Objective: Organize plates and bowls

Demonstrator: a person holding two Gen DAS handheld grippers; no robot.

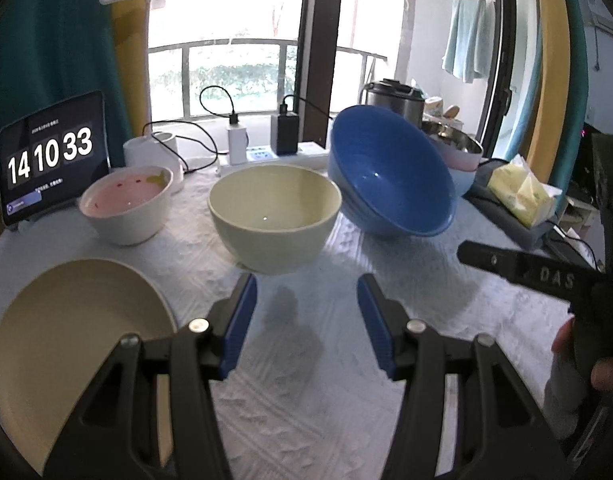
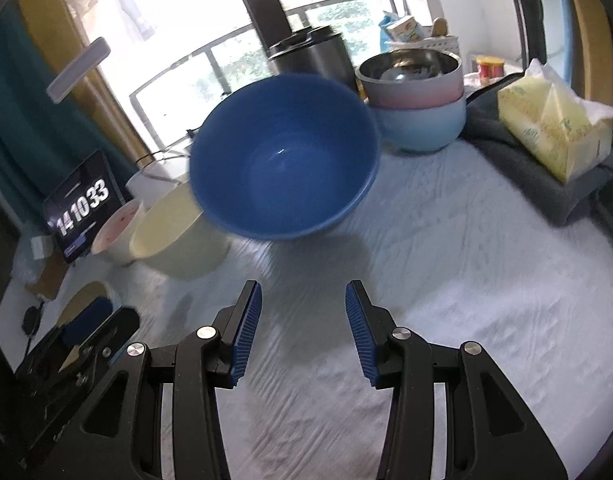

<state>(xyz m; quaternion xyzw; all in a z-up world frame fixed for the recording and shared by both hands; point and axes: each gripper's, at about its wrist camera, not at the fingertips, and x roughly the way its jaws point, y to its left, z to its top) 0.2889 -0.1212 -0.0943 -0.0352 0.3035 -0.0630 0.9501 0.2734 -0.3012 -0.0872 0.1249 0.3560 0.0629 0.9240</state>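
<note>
A blue bowl (image 1: pixel 390 172) (image 2: pixel 284 156) sits tilted on the white cloth, apparently rocking. A cream bowl (image 1: pixel 274 216) (image 2: pixel 178 236) stands left of it, and a white bowl with a pink inside (image 1: pixel 126 204) (image 2: pixel 116 232) further left. A cream plate (image 1: pixel 74 344) lies at the near left. My left gripper (image 1: pixel 306 304) is open and empty, just short of the cream bowl. My right gripper (image 2: pixel 303 308) is open and empty, a little short of the blue bowl; it also shows in the left wrist view (image 1: pixel 546 276).
A stack of a steel, a pink and a light-blue bowl (image 2: pixel 416 96) stands behind the blue bowl. A tissue pack (image 2: pixel 554 128) lies on dark cloth at the right. A tablet clock (image 1: pixel 50 156), chargers (image 1: pixel 284 134) and a cooker (image 1: pixel 392 100) line the back.
</note>
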